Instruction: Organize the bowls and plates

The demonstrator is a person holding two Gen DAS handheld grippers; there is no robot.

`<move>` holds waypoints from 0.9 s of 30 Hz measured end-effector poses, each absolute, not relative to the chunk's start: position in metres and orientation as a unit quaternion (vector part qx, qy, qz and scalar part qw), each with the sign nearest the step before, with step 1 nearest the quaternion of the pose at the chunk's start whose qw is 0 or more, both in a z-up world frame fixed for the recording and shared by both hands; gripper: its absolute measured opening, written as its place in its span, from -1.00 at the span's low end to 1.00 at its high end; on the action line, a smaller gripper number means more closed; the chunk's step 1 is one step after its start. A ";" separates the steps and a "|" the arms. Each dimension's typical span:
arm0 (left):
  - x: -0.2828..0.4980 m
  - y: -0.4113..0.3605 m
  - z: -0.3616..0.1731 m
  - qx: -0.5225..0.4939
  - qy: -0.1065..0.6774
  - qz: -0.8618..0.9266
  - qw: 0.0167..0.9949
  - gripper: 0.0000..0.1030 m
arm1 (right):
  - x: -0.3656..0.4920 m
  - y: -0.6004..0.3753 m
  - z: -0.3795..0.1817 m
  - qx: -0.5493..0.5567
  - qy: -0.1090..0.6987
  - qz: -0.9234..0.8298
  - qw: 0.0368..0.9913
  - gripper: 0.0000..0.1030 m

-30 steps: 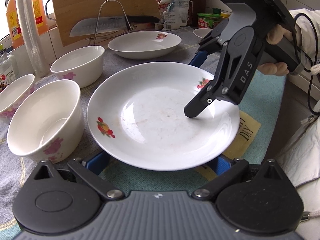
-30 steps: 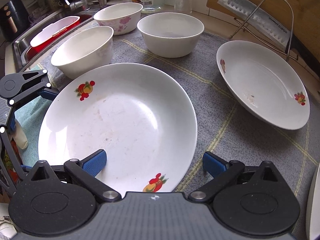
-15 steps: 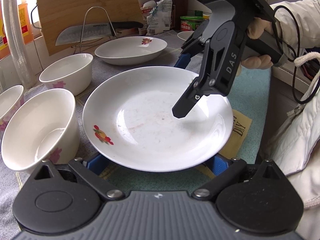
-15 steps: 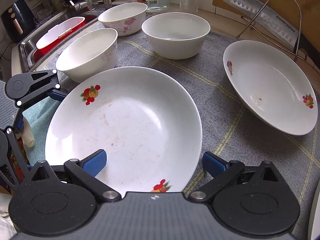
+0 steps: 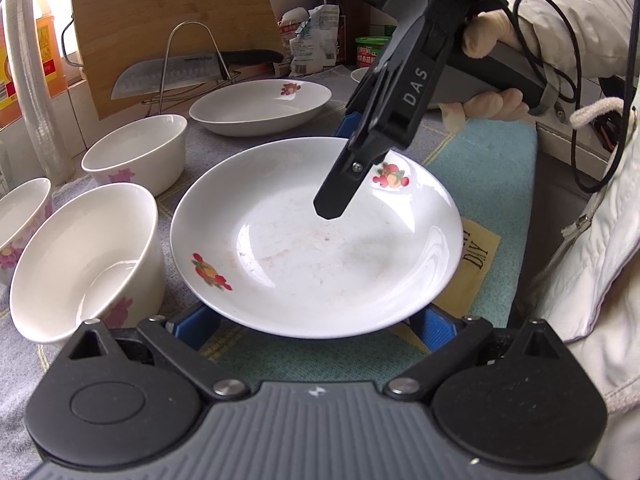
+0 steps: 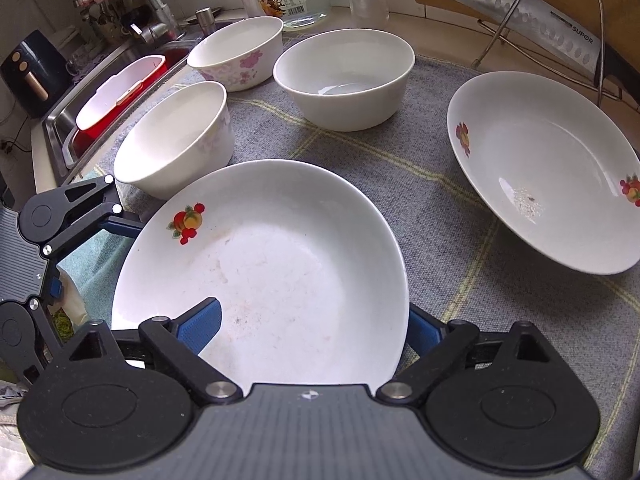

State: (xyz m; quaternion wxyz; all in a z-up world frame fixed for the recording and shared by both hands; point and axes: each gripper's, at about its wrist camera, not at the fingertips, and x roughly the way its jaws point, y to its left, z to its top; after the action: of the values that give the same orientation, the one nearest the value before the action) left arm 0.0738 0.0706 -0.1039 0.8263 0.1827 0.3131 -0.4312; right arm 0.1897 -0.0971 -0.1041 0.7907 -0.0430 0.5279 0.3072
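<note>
Right wrist view: right tool, closing, straddles the plate rim, which hides its right pad, contact unclear.

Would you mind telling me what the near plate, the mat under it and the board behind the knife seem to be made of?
Plate: probably glazed ceramic; glossy white with bright highlights and printed fruit motifs.
Mat: woven fabric, matte grey with pale stripes; the weave shows.
Board: looks like bamboo or wood; tan with straight grain and a dull finish.
</note>
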 end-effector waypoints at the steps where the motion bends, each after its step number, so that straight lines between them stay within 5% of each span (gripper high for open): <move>1: 0.074 0.071 -0.104 0.183 0.313 -0.431 0.826 0.93 | 0.192 -0.098 -0.104 -0.037 0.531 0.309 0.788 0.78; 27: 0.067 0.065 -0.104 0.194 0.304 -0.423 0.831 0.92 | 0.215 -0.107 -0.104 0.037 0.579 0.281 0.764 0.61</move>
State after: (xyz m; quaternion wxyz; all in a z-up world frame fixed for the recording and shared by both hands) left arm 0.0666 0.0646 -0.1038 0.8313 0.1944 0.3039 -0.4229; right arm 0.2152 -0.1071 -0.1042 0.7643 0.0370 0.5792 0.2812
